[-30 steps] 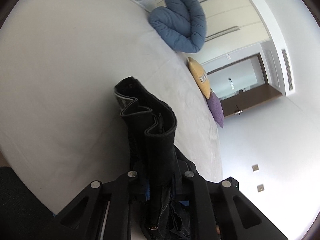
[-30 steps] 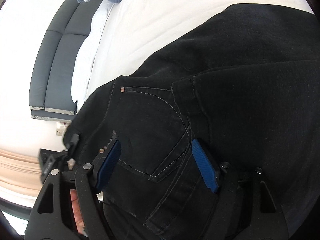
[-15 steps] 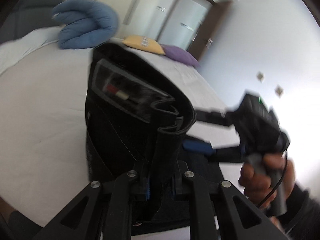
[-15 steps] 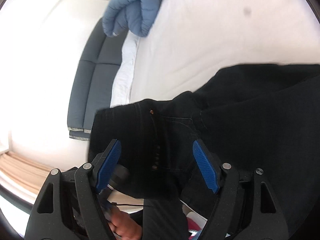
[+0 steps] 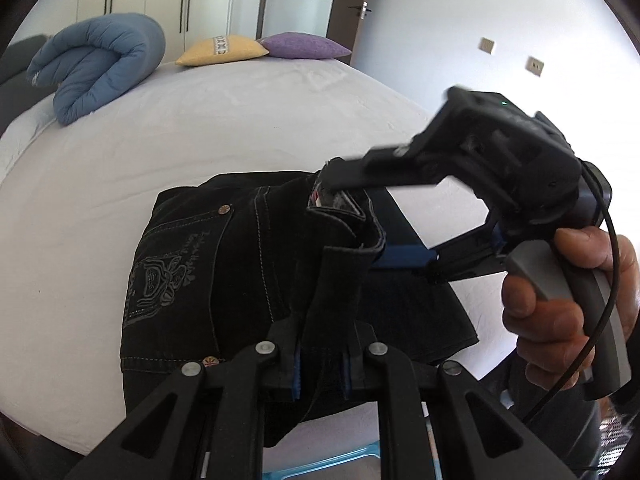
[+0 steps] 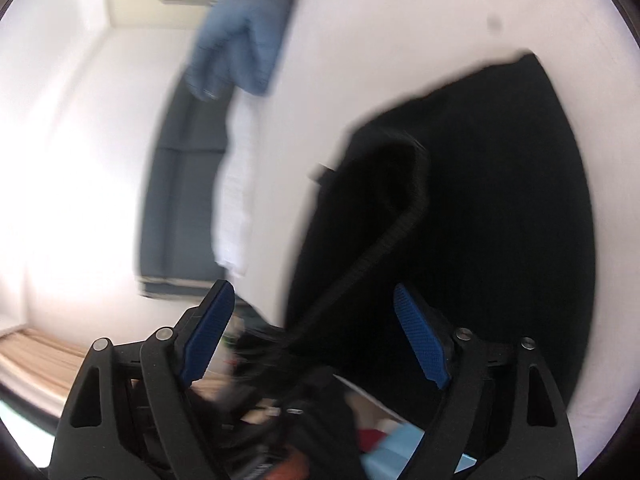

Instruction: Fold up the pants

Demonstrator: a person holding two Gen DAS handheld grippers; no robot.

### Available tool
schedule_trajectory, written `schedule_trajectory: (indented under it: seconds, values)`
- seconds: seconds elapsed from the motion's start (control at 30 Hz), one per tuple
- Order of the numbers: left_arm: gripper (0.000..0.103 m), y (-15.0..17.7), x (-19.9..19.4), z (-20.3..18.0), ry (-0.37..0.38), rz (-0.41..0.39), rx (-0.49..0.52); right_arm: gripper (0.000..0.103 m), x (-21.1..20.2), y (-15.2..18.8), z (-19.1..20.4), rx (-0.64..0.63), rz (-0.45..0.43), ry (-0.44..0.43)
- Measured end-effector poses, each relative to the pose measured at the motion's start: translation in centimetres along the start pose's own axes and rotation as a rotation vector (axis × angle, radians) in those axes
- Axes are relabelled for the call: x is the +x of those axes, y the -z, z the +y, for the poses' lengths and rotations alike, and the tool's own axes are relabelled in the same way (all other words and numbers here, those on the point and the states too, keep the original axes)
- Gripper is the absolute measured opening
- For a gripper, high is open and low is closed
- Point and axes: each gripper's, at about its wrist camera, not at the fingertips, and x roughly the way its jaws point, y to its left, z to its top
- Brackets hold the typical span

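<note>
Black jeans (image 5: 224,280) lie folded on the white bed (image 5: 240,128), back pocket with a printed design facing up. My left gripper (image 5: 322,364) is shut on the jeans' waistband, which stands up between its fingers. My right gripper (image 5: 368,224) is open, its jaws on either side of the raised waistband edge, seen from the right in the left wrist view. In the blurred right wrist view the right gripper (image 6: 316,336) is open with the waistband (image 6: 384,240) running between its blue pads (image 6: 420,336).
A rolled blue duvet (image 5: 96,68), a yellow pillow (image 5: 222,51) and a purple pillow (image 5: 306,45) lie at the bed's far side. A dark headboard (image 6: 176,184) shows in the right wrist view. The bed's near edge is just below the jeans.
My left gripper has swung round and lowered the held waistband toward the bed. My right gripper has lifted off the jeans' front and now straddles the raised waistband edge, still open.
</note>
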Motion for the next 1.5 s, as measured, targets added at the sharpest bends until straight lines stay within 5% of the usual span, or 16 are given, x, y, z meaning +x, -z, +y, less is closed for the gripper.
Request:
schedule_trajectory:
  seconds: [0.17, 0.23, 0.43, 0.77, 1.1, 1.2, 1.4, 1.5]
  values:
    - [0.014, 0.3, 0.7, -1.8, -0.05, 0.014, 0.081, 0.075, 1.6, -0.5, -0.7, 0.017, -0.012, 0.036]
    - [0.014, 0.4, 1.5, -2.7, -0.066, 0.018, 0.11, 0.046, 1.6, 0.0, -0.9, -0.005, -0.001, 0.067]
    - [0.014, 1.1, 1.9, -3.5, -0.074, 0.025, 0.152, 0.018, 2.5, -0.7, -1.4, -0.044, 0.019, 0.13]
    - [0.014, -1.8, 2.4, -6.6, -0.06, -0.034, 0.234, 0.015, -2.1, -2.6, 1.7, -0.232, -0.095, 0.111]
    - [0.02, 1.4, 8.2, -9.2, -0.043, 0.1, 0.322, 0.013, -3.9, -1.3, -8.7, -0.033, -0.11, 0.13]
    - [0.028, 1.3, 8.2, -9.3, -0.033, 0.101, 0.32, 0.013, -3.6, -1.6, -9.0, -0.069, -0.104, 0.14]
    - [0.065, 1.5, 5.3, -8.3, 0.096, 0.09, 0.241, 0.015, -4.7, -0.9, -10.1, -0.064, -0.116, 0.11]
    - [0.072, 1.4, 2.2, -6.5, 0.134, 0.041, 0.181, 0.019, -5.7, -0.1, -9.1, -0.059, -0.13, 0.136]
